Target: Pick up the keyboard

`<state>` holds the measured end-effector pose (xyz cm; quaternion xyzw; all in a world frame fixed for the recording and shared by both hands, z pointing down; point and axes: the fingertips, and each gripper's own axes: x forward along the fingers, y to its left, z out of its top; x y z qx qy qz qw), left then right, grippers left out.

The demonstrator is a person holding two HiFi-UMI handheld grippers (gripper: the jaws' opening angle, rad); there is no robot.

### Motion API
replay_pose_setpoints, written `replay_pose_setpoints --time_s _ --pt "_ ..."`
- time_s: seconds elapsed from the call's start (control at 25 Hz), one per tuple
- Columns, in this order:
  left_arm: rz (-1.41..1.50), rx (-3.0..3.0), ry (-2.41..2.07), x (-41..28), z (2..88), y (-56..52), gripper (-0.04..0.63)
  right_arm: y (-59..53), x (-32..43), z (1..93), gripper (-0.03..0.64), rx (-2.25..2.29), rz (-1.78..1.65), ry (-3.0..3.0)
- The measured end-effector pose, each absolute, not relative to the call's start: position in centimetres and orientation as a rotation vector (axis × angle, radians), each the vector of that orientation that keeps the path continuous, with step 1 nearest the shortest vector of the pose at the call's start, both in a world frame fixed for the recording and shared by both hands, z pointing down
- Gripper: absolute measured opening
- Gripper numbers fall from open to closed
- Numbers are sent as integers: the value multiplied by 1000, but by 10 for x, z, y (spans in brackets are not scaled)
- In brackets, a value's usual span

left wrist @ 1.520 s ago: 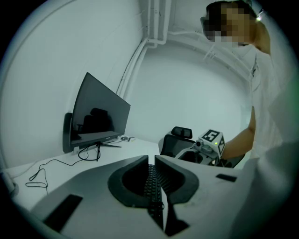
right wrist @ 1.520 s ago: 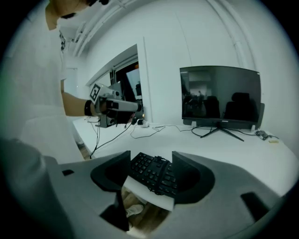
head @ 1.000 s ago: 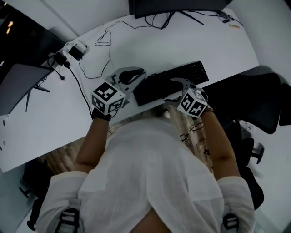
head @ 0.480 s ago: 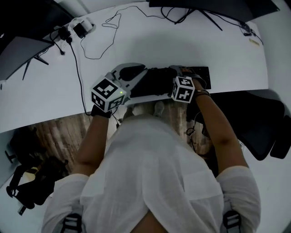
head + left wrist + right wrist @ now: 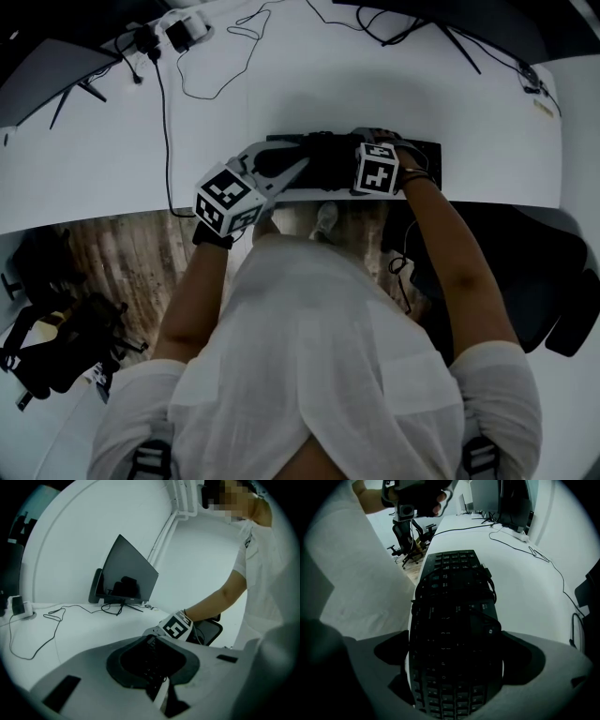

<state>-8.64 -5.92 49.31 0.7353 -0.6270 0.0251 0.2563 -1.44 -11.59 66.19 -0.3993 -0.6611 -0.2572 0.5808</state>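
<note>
White counter point(image 5: 94, 159) ends just under the keyboard point(image 5: 454, 597), which lies along its near edge. Right claw point(image 5: 454, 660) stands wide apart astride it; left claw point(image 5: 150, 640), pressed together, sits at its left end. A one-sided lift could tip it floorward, and the cable point(image 5: 489, 581) looped on its keys may snag. Beyond, the counter lies open.

One keyboard point(image 5: 323, 159), one desk point(image 5: 375, 94), one chair point(image 5: 534, 272), two monitors point(image 5: 42, 70) point(image 5: 469, 19) and two hand-held grippers point(image 5: 298, 164) point(image 5: 373, 141).

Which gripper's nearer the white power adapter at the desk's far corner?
Left. Left gripper sits at the keyboard end facing the white power adapter; right gripper straddles the keyboard farther from it.
</note>
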Motion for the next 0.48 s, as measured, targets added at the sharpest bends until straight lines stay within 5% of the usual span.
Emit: replay_pose_setpoints --time_s 0.48 --pt "149 2002 -1622 -58 513 -57 37 -98 4 657 581 -969 -721 -1535"
